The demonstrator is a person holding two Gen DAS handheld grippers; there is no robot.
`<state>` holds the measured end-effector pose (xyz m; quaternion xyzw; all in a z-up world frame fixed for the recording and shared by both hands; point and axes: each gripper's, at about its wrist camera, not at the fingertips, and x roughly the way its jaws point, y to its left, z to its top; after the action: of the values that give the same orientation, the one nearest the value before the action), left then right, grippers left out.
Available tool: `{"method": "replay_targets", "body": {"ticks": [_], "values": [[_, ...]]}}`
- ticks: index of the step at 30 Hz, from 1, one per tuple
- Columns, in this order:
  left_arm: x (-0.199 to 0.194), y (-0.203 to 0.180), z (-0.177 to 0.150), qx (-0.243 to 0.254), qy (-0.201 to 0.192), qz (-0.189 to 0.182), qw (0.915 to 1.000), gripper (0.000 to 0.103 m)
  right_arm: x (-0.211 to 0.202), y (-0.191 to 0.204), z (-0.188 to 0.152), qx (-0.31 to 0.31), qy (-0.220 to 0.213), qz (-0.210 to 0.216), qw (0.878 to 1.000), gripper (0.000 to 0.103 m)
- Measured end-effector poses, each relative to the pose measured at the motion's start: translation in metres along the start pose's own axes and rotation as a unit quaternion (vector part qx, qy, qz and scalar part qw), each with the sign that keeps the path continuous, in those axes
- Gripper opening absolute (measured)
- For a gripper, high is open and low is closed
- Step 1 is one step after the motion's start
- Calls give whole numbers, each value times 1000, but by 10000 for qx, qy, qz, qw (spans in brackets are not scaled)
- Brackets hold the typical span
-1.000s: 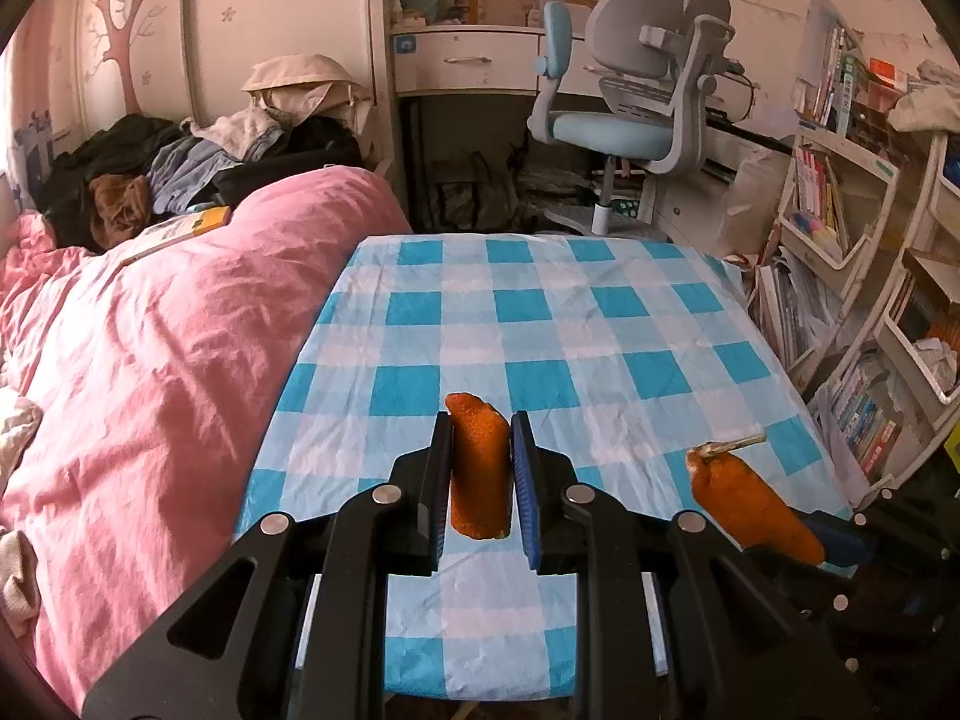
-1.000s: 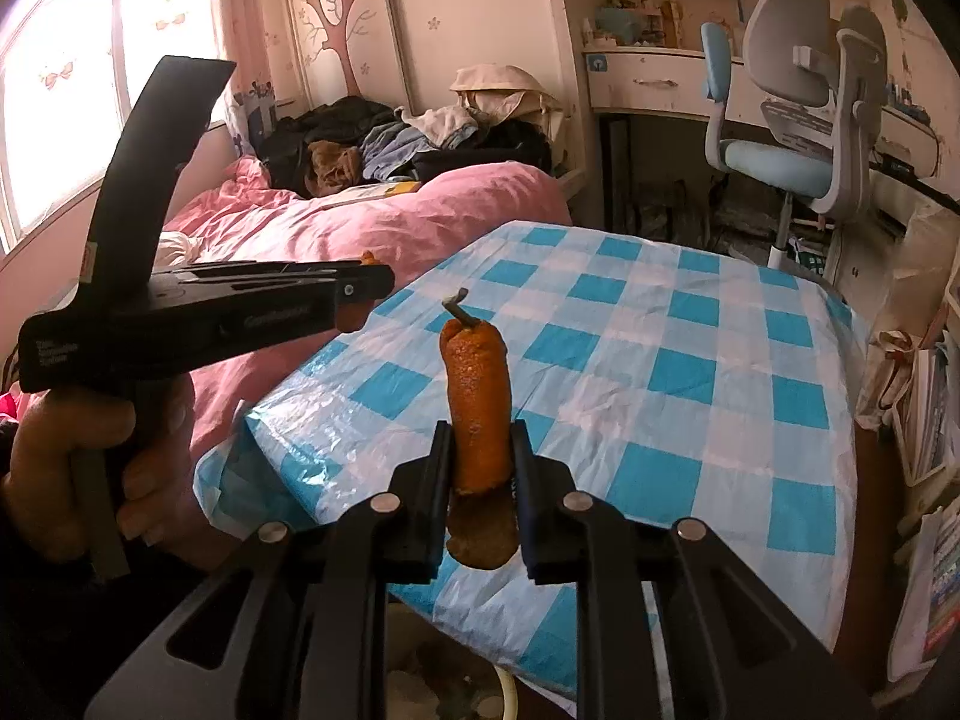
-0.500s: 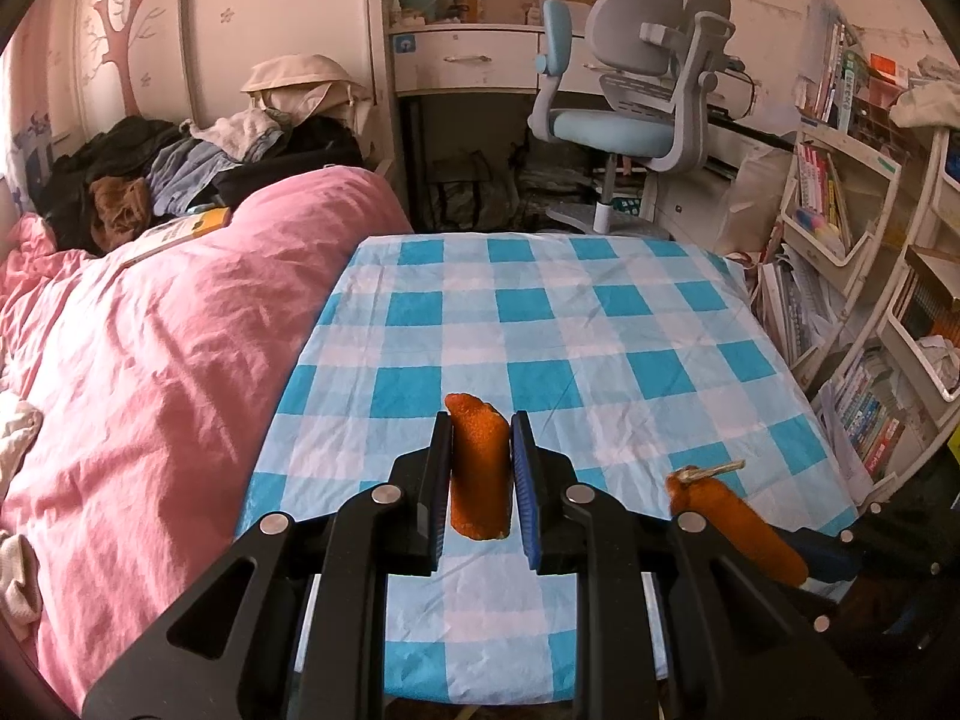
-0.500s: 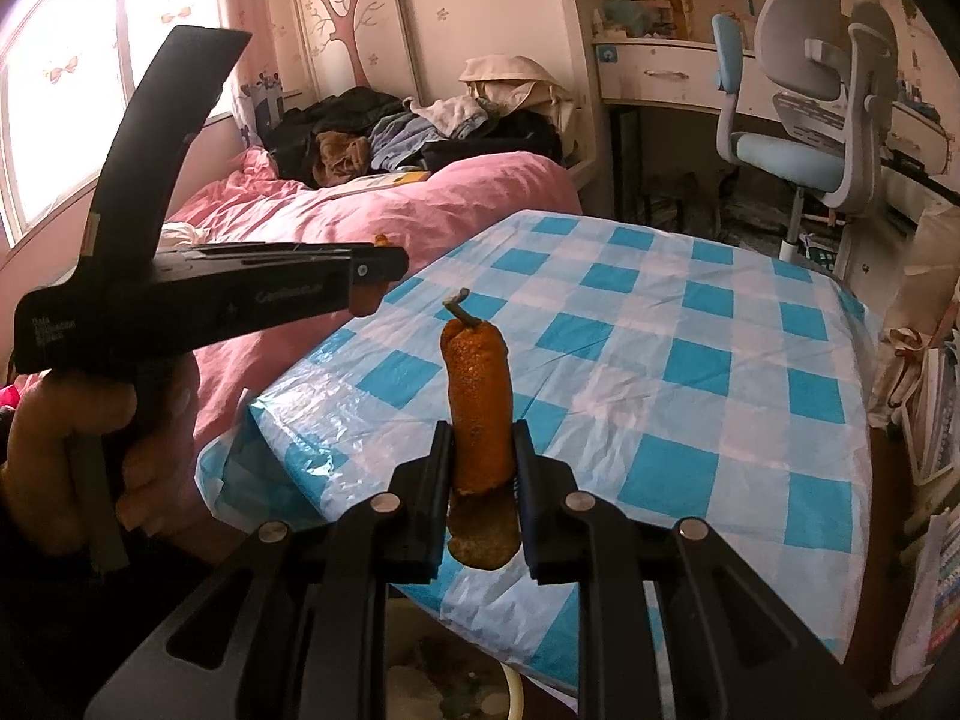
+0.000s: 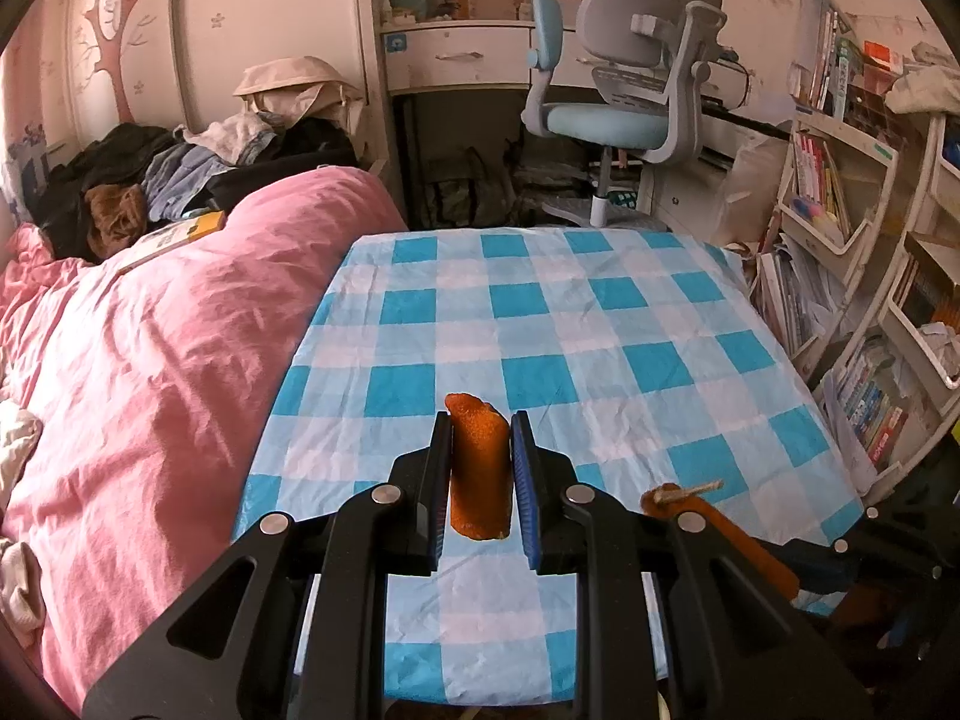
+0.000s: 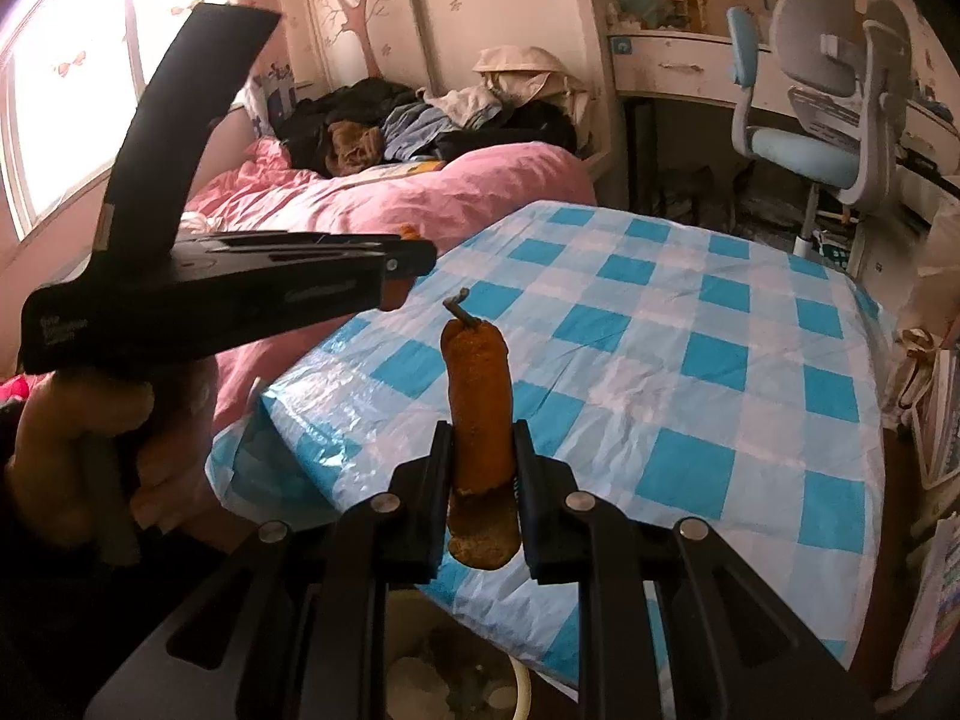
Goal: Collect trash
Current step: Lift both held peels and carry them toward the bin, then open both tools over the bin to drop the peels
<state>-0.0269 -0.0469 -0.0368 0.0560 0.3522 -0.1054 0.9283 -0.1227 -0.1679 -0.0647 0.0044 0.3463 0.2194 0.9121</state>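
Observation:
My left gripper (image 5: 480,456) is shut on an orange carrot chunk (image 5: 478,462), held upright above the near edge of the blue-checked table (image 5: 600,324). My right gripper (image 6: 482,468) is shut on an orange carrot piece with a dry stem (image 6: 480,408), held over the table's near corner. In the left wrist view that stemmed piece (image 5: 714,531) and the right gripper show at the lower right. In the right wrist view the left gripper (image 6: 408,267) shows side-on at the left in a hand. A pale bin rim (image 6: 525,690) with trash inside shows below the right gripper.
A pink duvet bed (image 5: 150,372) with piled clothes (image 5: 180,174) lies left of the table. A blue-grey desk chair (image 5: 624,90) and white desk stand beyond it. Bookshelves (image 5: 840,228) line the right side. A window (image 6: 72,72) is at far left.
The right gripper with the stemmed carrot piece has shifted left and lower toward the left gripper. The left gripper has stayed nearly still with its chunk.

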Motion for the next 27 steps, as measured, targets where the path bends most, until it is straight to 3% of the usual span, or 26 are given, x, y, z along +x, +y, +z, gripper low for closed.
{"method": "replay_targets", "body": {"ticks": [7, 15, 22, 27], "values": [[-9, 11, -18, -298, 87, 70, 9995, 18, -3, 0, -15, 139, 219, 90, 9996, 21], [-30, 0, -72, -339, 403, -8, 9986, 18, -9, 20, -53, 274, 583, 193, 9977, 21], [-42, -16, -118, -287, 825, -137, 9961, 18, -3, 44, -91, 220, 1225, 238, 9919, 22], [-47, -18, -155, -472, 1306, -295, 9899, 18, -3, 53, -114, 187, 1608, 194, 9866, 22]]}}
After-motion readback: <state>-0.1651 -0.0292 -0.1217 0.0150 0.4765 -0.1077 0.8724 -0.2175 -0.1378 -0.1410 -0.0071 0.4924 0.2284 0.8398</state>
